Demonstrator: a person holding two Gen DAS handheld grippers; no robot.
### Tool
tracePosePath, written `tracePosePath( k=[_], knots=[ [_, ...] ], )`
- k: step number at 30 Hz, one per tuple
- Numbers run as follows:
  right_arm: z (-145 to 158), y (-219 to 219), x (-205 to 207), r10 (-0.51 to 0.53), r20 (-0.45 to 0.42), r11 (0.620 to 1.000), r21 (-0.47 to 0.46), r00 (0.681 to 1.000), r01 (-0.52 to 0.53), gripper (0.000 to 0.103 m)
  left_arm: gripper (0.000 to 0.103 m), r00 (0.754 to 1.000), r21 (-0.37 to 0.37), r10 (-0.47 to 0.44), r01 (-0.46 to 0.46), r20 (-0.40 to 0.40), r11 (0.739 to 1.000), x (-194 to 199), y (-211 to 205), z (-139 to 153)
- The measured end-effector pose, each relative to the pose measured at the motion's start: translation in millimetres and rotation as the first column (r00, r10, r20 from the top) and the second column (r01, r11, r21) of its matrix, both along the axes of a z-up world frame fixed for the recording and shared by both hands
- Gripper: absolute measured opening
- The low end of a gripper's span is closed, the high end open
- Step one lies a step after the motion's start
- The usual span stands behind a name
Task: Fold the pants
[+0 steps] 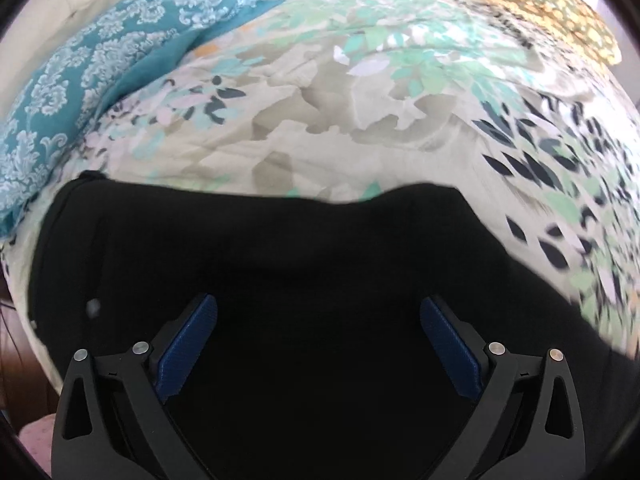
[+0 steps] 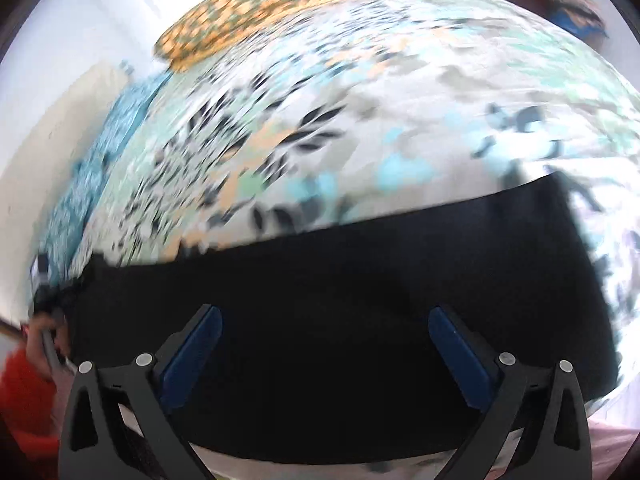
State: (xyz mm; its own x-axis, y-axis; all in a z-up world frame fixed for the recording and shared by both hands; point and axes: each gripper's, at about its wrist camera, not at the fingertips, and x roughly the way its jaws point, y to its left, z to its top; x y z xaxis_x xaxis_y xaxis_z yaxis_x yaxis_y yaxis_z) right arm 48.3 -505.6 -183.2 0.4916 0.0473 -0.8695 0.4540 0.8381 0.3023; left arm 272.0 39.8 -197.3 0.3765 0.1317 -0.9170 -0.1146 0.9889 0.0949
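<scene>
Pants: black pants [image 1: 304, 264] lie flat on a bed, spread over the bedspread [image 1: 360, 112] at its near side; they fill the lower half of both views.
Long axis: in the right wrist view the pants [image 2: 340, 300] form a wide dark band running left to right across the frame, the far edge rising toward the right. Which end is the waist and which the hems, I cannot tell; the cloth is too dark to show seams.
Far edge: in the left wrist view it is uneven, dipping in the middle with a raised corner on each side.
Left gripper: the left gripper [image 1: 318, 334] hovers above the black cloth with its jaws spread wide and nothing between them; the blue pads [image 1: 188, 350] stand well apart.
Right gripper: the right gripper [image 2: 325, 346] likewise sits over the pants, jaws released and wide, holding nothing. Whether either tool touches the cloth is unclear.
Bedspread: pale, printed with green and dark leaves; heavily blurred in the right wrist view.
Teal cloth: a teal patterned cloth [image 1: 100, 64] lies bunched along the far left of the bed, just beside the pants' left corner.
Pillow: an orange-and-green spotted pillow [image 2: 256, 8] sits at the far end, well apart from the pants.
Obstructions: no object lies on top of the pants.
</scene>
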Motion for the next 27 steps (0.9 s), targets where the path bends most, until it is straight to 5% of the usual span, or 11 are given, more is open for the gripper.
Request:
tracePosePath(
  k=[2,4,5,8,12,22,24,25,27],
  knots=[
    [-8,-44,-5,-0.088,-0.079,0.996,0.016,0.993,0.089,0.101,0.102,0.999,-0.004,-0.034,0.034,0.010,0.999,-22,4,10],
    [-5,-84,-15,-0.163,-0.031,0.975,0.145,0.986,0.166,0.081,0.102,0.998,-0.027,-0.055,0.055,0.009,0.998,-36,9,15],
    [1,-94,-17,-0.180,-0.027,0.974,0.138,0.983,0.182,0.078,0.102,0.998,-0.047,-0.063,0.063,0.013,0.997,-45,9,20],
    [16,-107,-15,-0.126,-0.063,0.992,0.014,0.990,0.127,0.078,0.102,0.997,-0.124,-0.067,0.072,0.048,0.990,-64,8,28],
    [-4,-126,-20,-0.090,-0.049,0.966,0.237,0.995,0.099,0.078,0.102,0.995,-0.179,-0.080,0.088,0.052,0.980,-71,-4,20],
    [-29,-120,9,0.031,-0.144,0.979,0.203,0.989,-0.001,0.082,0.102,0.991,-0.163,-0.120,0.128,0.058,0.978,-70,-15,18],
    [-27,-114,15,0.083,-0.193,0.988,0.142,0.978,-0.056,0.067,0.102,0.994,-0.167,-0.102,0.109,0.047,0.980,-70,-11,14],
    [-26,-112,17,0.102,-0.207,0.989,0.127,0.973,-0.077,0.040,0.102,0.995,-0.168,-0.093,0.099,0.044,0.981,-69,-9,13],
    [-21,-111,17,0.106,-0.210,0.989,0.124,0.972,-0.081,0.028,0.102,0.996,-0.176,-0.079,0.086,0.046,0.981,-69,-6,14]
  ],
)
